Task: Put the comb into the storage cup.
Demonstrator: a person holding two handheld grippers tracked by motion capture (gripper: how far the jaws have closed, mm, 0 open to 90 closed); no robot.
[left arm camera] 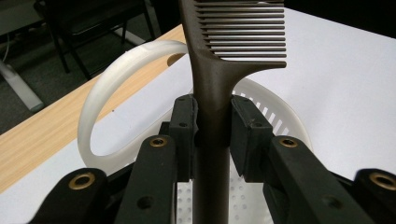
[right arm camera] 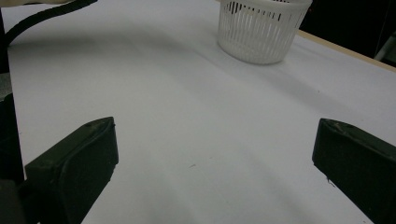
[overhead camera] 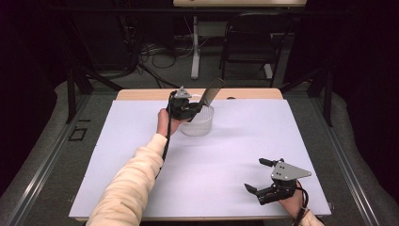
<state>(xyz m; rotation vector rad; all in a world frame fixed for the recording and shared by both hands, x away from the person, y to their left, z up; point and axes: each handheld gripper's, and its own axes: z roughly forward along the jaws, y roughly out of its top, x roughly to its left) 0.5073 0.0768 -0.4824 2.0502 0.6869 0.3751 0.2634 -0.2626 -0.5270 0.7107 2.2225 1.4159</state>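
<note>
White sheet covers most of a light wooden table; wood shows as a strip along the far edge. Grey carpeted floor beyond. Black chair behind the table, right of a white table leg (second table, top barely visible). Loose dark cables on the floor. Black tape marks at left.
</note>
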